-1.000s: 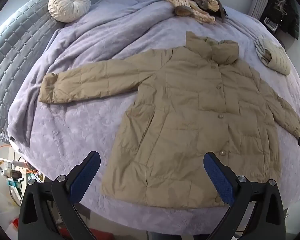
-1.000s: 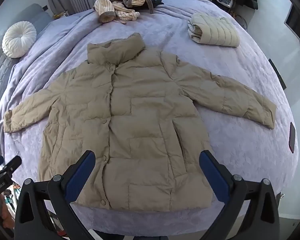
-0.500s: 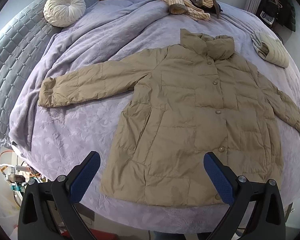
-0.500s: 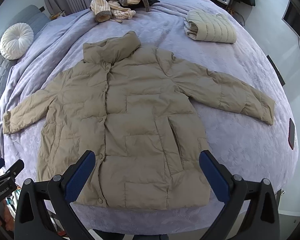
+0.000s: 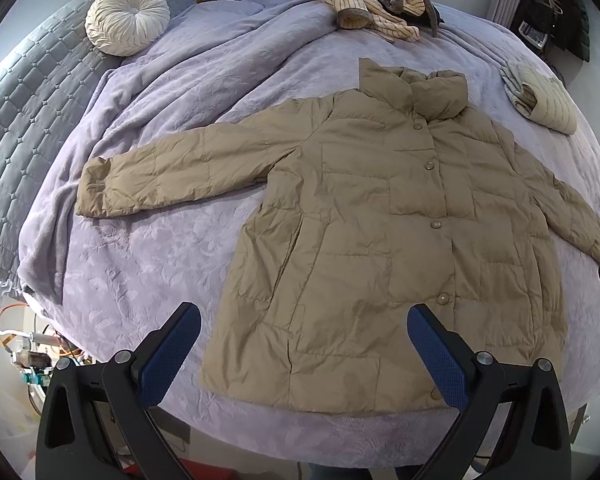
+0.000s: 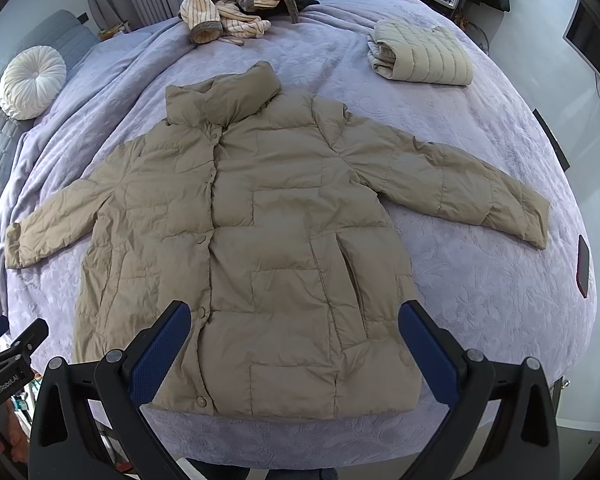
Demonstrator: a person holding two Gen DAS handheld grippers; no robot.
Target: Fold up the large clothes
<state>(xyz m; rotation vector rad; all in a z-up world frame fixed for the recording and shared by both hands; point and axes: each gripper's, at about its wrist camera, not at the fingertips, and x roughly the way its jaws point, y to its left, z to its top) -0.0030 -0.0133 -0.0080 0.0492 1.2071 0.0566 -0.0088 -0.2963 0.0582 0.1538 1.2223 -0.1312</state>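
A tan quilted puffer jacket (image 5: 380, 216) lies flat and buttoned on the lilac bed cover (image 5: 160, 248), collar away from me, both sleeves spread out. It also shows in the right wrist view (image 6: 268, 240). My left gripper (image 5: 304, 320) is open and empty, held above the jacket's lower left hem. My right gripper (image 6: 294, 316) is open and empty, held above the hem's middle. In the right wrist view the left gripper's body (image 6: 8, 364) shows at the lower left edge.
A folded cream quilted jacket (image 6: 420, 56) lies at the back right. A heap of striped clothes (image 6: 236, 4) lies at the back. A round white cushion (image 5: 127, 18) sits back left by the grey quilted headboard (image 5: 16, 112). A dark phone (image 6: 583, 266) lies at the right edge.
Both grippers have tilted or moved slightly, so the jacket sits a little higher in both views. The jacket has not moved, and both grippers stay open.
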